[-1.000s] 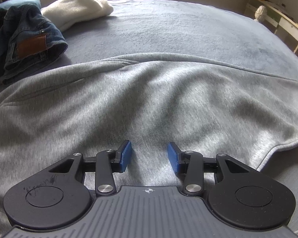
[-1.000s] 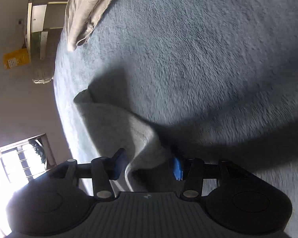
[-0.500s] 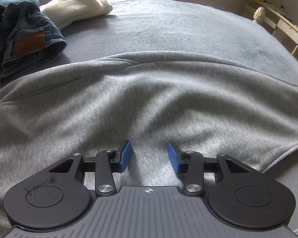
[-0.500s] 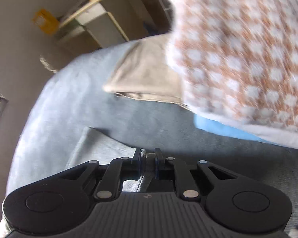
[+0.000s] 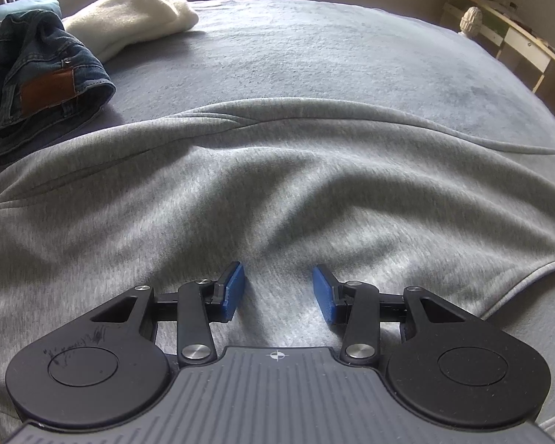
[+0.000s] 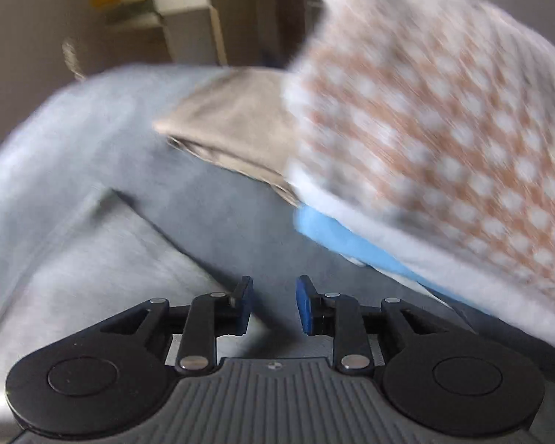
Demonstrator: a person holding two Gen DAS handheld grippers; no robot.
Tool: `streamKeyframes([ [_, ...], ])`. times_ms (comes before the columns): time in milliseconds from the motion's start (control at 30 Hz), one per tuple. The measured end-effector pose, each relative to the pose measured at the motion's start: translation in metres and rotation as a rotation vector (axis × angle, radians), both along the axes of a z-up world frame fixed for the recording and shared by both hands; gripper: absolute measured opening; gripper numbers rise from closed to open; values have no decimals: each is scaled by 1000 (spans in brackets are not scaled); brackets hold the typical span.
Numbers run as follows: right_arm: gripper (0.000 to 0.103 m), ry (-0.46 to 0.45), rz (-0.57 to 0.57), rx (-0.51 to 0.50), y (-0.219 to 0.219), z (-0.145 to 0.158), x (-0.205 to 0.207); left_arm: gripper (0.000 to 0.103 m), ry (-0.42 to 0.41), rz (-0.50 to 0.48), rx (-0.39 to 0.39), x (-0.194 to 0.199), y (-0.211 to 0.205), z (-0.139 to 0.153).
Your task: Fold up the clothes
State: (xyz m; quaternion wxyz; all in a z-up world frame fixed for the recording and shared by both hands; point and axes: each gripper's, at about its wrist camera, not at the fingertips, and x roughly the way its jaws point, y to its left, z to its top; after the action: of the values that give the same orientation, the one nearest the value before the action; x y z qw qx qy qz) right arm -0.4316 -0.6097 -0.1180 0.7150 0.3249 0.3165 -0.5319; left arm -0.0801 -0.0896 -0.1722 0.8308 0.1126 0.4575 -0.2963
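Left tongs (image 5: 277,292) hang low over the grey sweatshirt (image 5: 262,192), blue pads (image 5: 233,290) spread wide with nothing between them; bare grey knit shows in the gap. The sweatshirt lies spread flat across the near half of the bed (image 5: 314,48), which is covered in a blue-grey blanket. Its far edge runs as a long fold from the bed's left side to the right, and a hemmed edge curves off toward the near right corner. Soft creases run diagonally across the cloth ahead of the pads.

Right tongs (image 6: 273,305) are parted, a moderate gap between the pads, gripping nothing. The right wrist view is motion-blurred. One side of the sweatshirt (image 6: 92,244) lies on the blanket to the left of these tongs, its edge running up to a corner away from the camera; whether the left pad touches the cloth cannot be told. Bare blanket shows directly between the pads.

At the bed's far left corner sit folded dark jeans (image 5: 44,85) with a brown leather patch, and just beyond them a cream fleecy garment (image 5: 129,18). In the right wrist view a stack rests on the bed, to the right of the tongs: a white-and-tan dotted fleece (image 6: 444,140) on top, a light blue item (image 6: 336,233) under its edge, and a beige folded garment (image 6: 236,125) beside it. Pale shelving (image 5: 518,44) stands past the bed's far right edge.
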Motion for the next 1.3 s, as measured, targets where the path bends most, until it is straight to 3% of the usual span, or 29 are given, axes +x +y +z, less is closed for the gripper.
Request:
streamKeyframes([
  [67, 34, -53, 75, -18, -6, 8, 25, 42, -1, 1, -1, 0, 0, 0],
  [133, 49, -97, 139, -6, -19, 8, 57, 42, 0, 3, -3, 1, 0, 0],
  [267, 53, -140, 204, 45, -59, -7, 108, 43, 1, 4, -3, 2, -1, 0],
  [433, 60, -169, 175, 132, -107, -34, 142, 44, -1, 13, 1, 1, -2, 1],
  [533, 61, -175, 194, 143, -115, -41, 151, 44, -2, 11, 2, 1, -2, 0],
  [600, 60, -129, 232, 137, -114, -45, 158, 44, -2, 7, 2, 2, -2, 0],
  [633, 59, -98, 254, 127, -113, -46, 162, 44, -2, 6, 0, 3, -2, 0],
  [667, 52, -60, 281, 112, -109, -46, 165, 44, -3, 5, -2, 3, -2, 0],
  [700, 38, -24, 309, 93, -106, -46, 169, 45, -3, 6, -5, 3, -2, -1],
  [733, 31, 0, 340, 70, -103, -45, 172, 45, -4, 7, -7, 3, -2, -1],
  [767, 16, 3, 364, 55, -100, -43, 174, 45, -5, 8, -8, 3, -2, -1],
  [800, 11, 5, 377, 38, -98, -41, 176, 45, -6, 10, -8, 3, -2, -1],
  [967, 9, -11, 356, -84, -101, -24, 191, 45, -12, 7, -2, 3, -4, 0],
  [1167, 8, 70, 262, -135, -112, -50, 218, 45, -18, -5, 1, 3, -3, -1],
  [1300, 10, 58, 160, -145, -117, -49, 207, 46, -20, -13, 1, 3, -3, -1],
])
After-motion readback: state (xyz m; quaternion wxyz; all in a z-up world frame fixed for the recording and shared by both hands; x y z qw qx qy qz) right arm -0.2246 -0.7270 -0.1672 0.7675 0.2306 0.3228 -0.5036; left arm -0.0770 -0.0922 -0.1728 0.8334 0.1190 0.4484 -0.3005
